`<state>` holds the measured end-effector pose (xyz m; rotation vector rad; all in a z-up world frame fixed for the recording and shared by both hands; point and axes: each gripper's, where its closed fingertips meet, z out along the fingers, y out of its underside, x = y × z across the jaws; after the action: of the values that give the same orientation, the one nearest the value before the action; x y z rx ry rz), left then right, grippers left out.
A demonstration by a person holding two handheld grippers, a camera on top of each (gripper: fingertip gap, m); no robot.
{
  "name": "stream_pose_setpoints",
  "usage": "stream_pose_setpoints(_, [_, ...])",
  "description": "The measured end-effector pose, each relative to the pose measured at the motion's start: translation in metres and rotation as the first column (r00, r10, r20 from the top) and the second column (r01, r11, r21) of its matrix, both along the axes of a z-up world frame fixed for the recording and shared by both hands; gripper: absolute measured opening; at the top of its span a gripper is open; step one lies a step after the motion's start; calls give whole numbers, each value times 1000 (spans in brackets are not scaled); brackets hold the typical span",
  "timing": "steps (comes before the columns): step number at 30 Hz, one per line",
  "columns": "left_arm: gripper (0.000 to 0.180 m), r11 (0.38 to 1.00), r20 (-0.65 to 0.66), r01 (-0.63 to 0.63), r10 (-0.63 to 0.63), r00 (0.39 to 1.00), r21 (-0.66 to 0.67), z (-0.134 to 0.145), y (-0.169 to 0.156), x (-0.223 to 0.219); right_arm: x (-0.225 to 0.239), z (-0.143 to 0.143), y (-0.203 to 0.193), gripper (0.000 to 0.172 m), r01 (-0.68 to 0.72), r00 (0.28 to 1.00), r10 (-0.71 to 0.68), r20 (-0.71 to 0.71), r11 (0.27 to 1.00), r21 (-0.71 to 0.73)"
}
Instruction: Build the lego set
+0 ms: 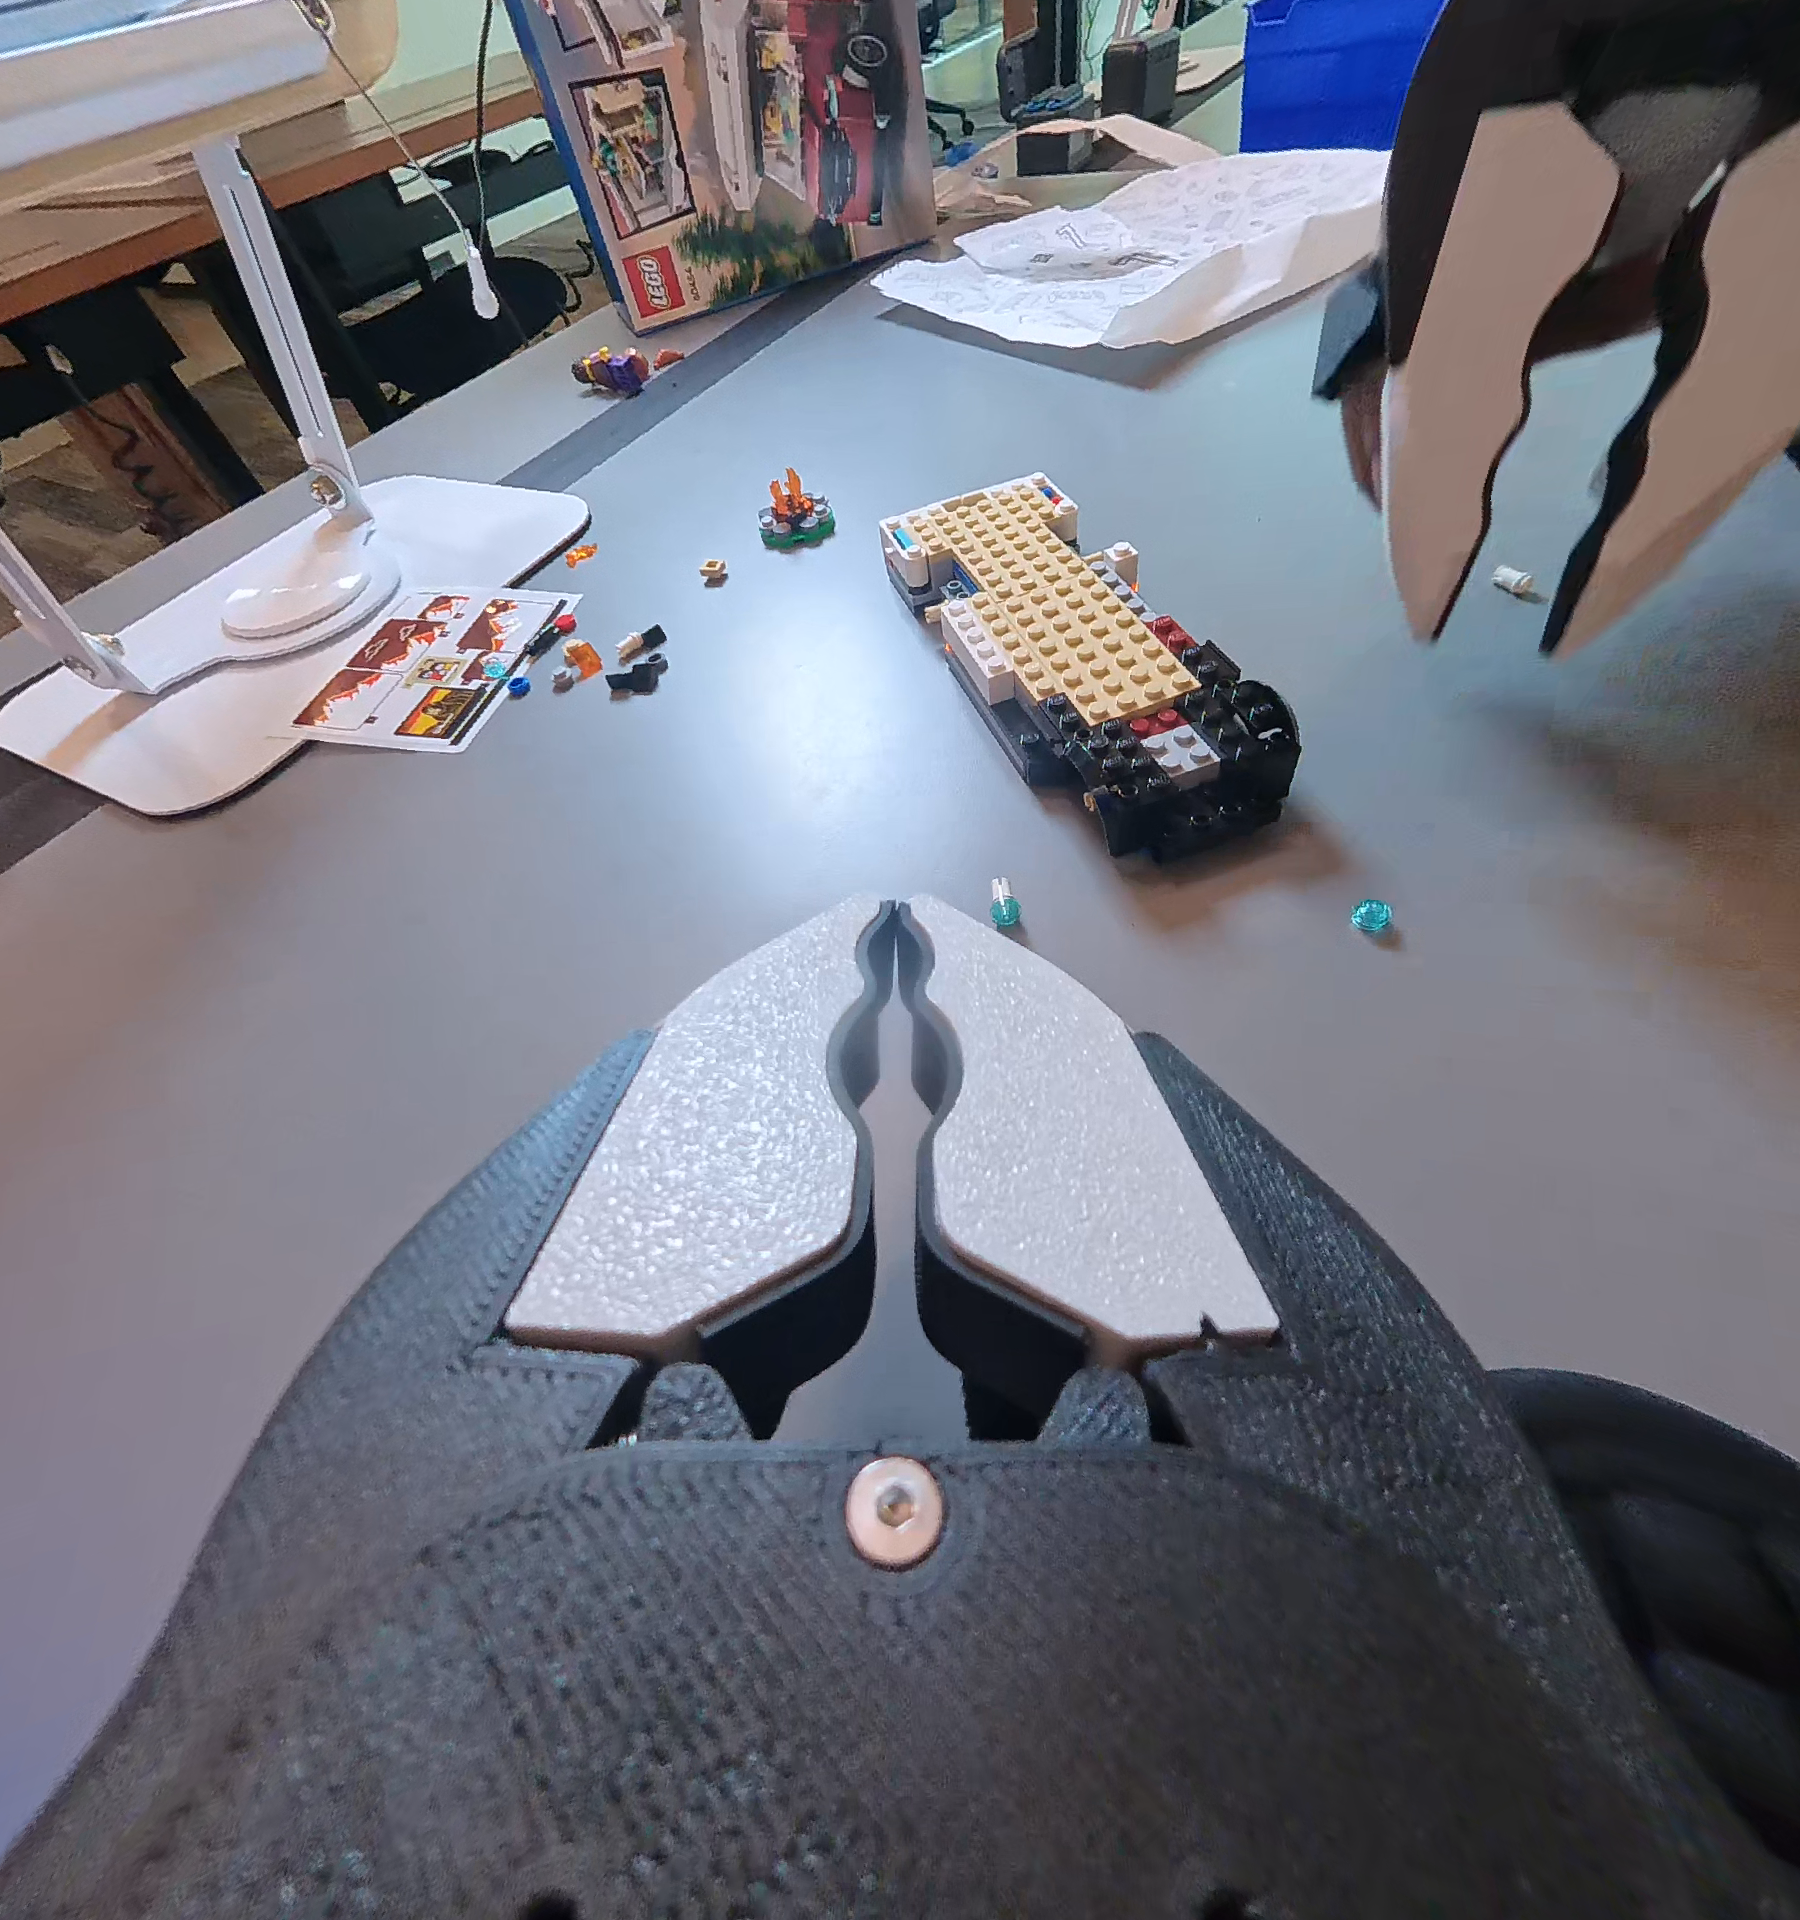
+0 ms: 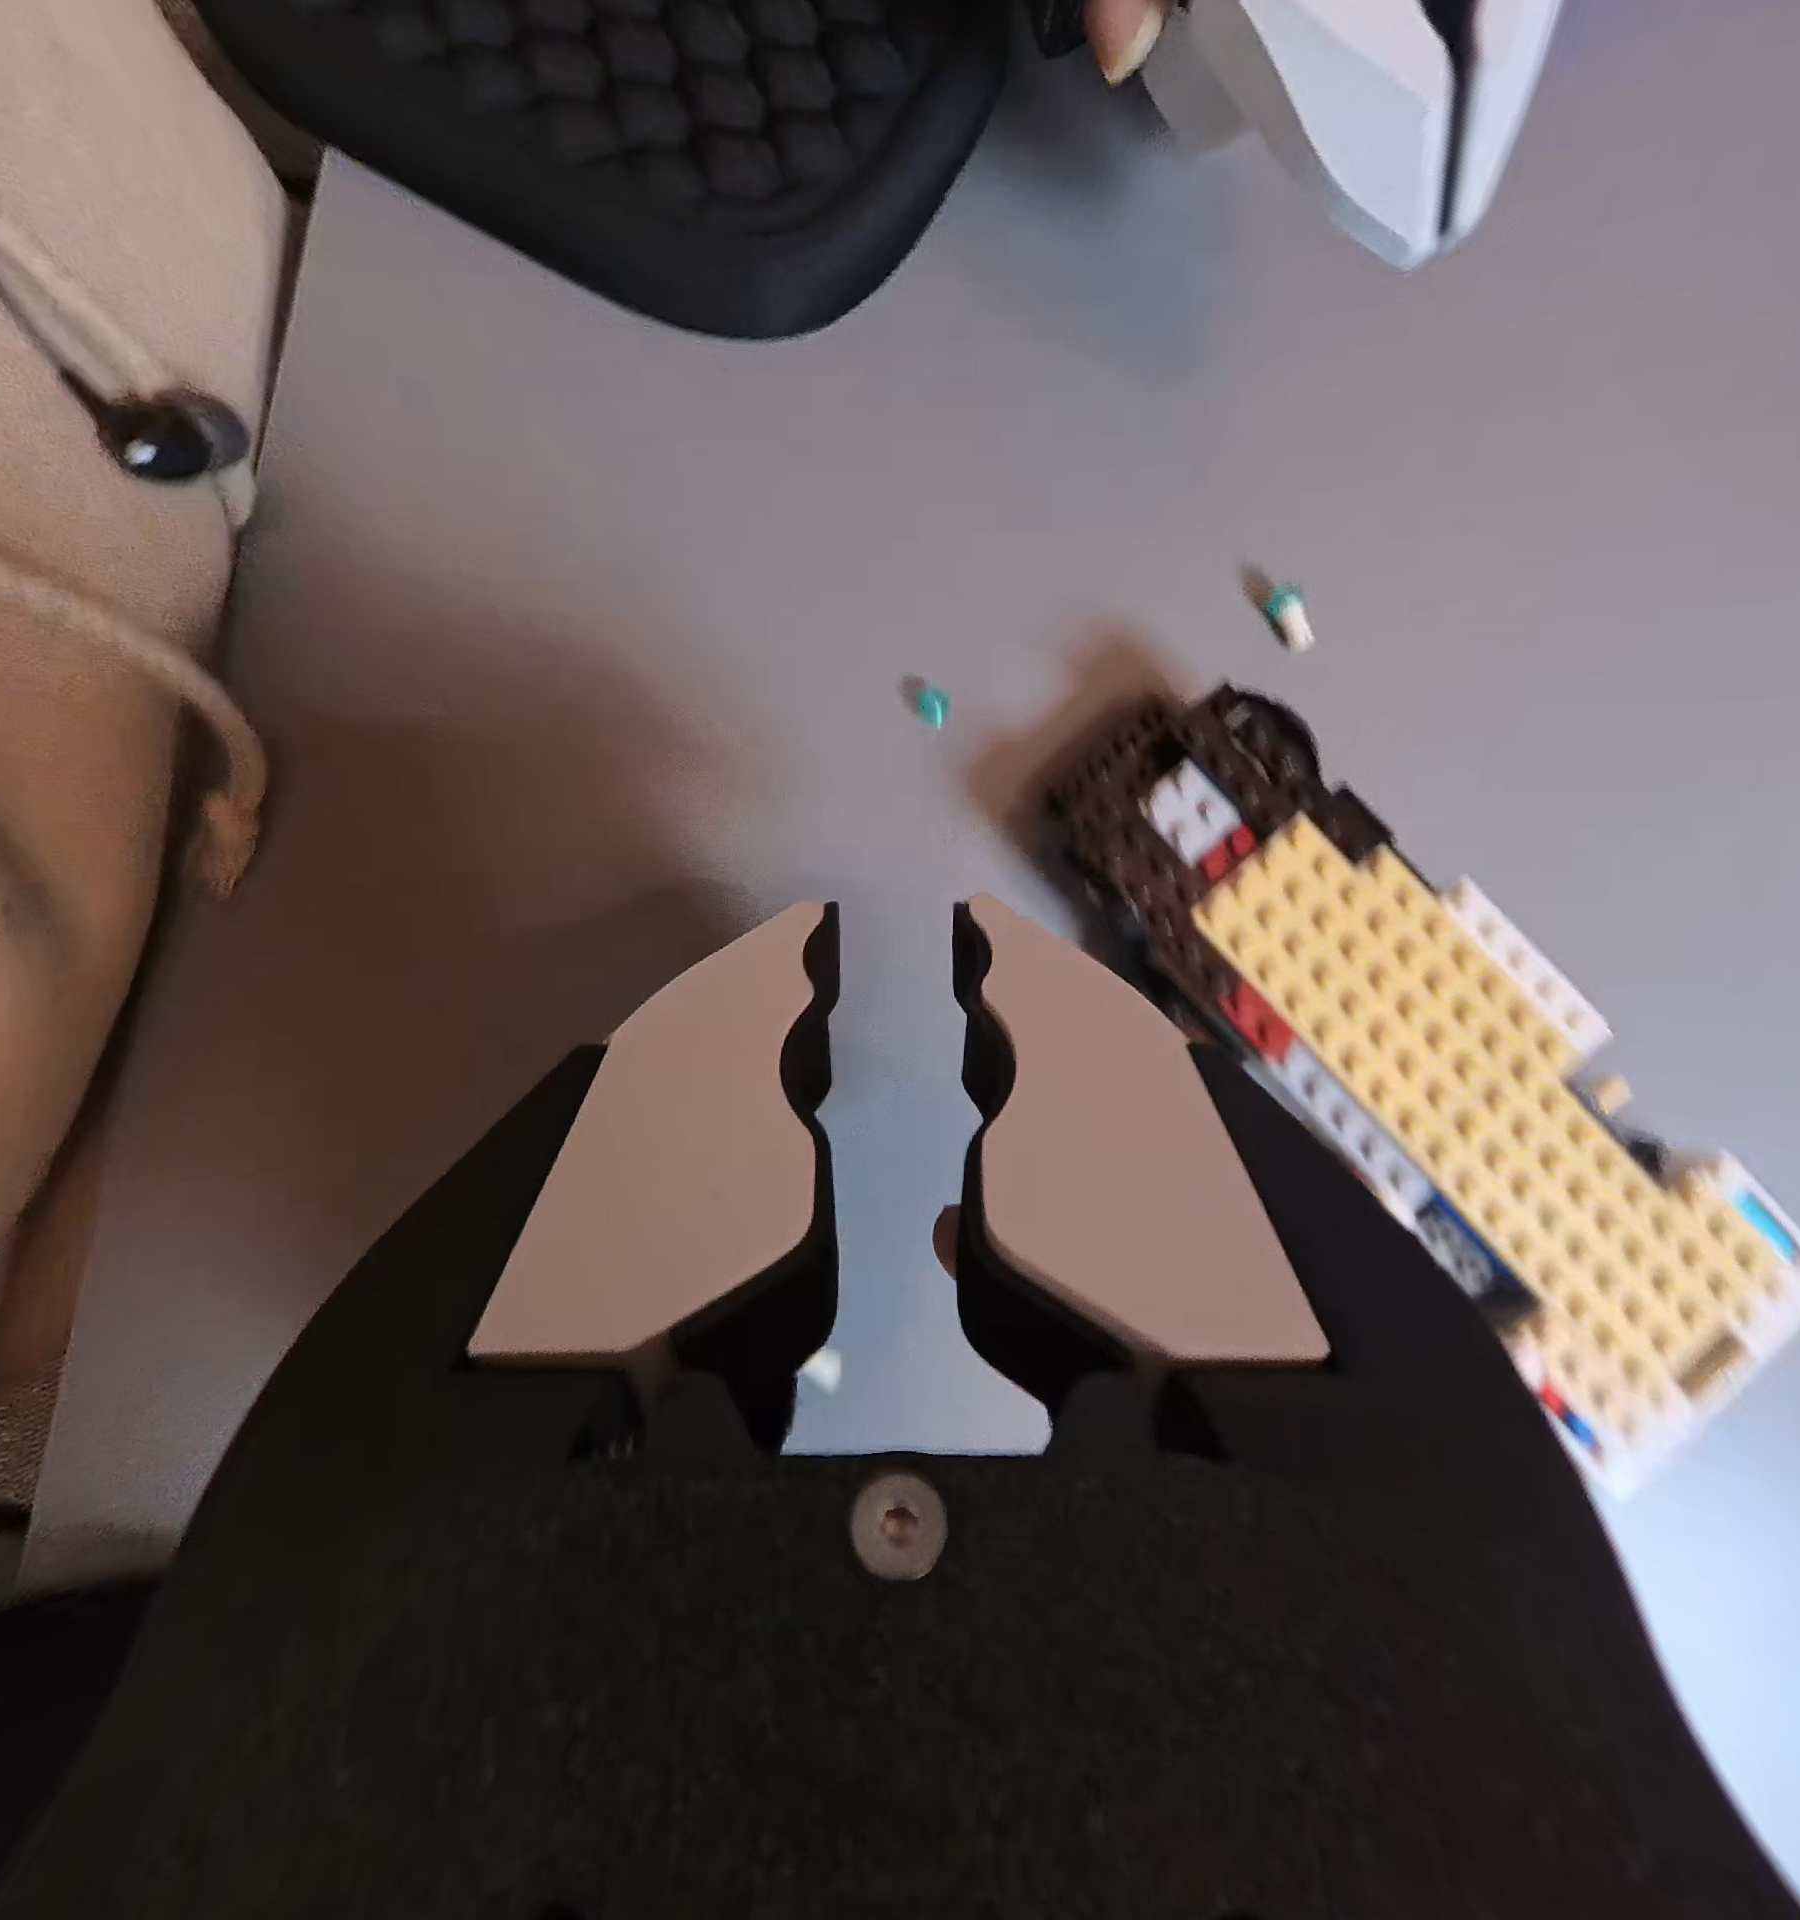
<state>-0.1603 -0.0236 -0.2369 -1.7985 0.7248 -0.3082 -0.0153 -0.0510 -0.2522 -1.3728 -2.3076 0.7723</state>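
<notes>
Brick car: tan studded top, black end.

The right wrist view is motion-blurred: the tan-topped black and white brick vehicle smears, its far end cut off at four o'clock. A tiny white piece peeks from behind the right gripper's fingers, kind unclear. The colourful cardboard toy box is cropped at twelve o'clock. Small loose bricks at ten o'clock are too tiny to identify.
</notes>
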Motion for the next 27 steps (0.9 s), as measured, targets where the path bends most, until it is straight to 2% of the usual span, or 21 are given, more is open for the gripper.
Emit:
stream_pose_setpoints(4, [0,1000,-6,2,-2,1000,-5,-1,0,1,59,-6,26,18,68,992,-64,107,997,-28])
stream_pose_setpoints(8, [0,1000,-6,-1,1,1000,-11,-2,1,0,90,-21,24,17,78,989,-69,134,995,-64])
stream_pose_setpoints(14, [0,1000,13,-14,15,1000,-18,-1,3,-2,86,-31,27,16,57,992,-55,113,998,-15])
stream_pose_setpoints(21, [0,1000,17,-16,16,1000,-15,0,3,-3,84,-35,23,10,6,986,-5,168,1000,-5])
stream_pose_setpoints(27, [0,1000,15,-8,8,1000,-17,0,2,-2,86,-35,20,10,27,985,-28,169,1000,7])
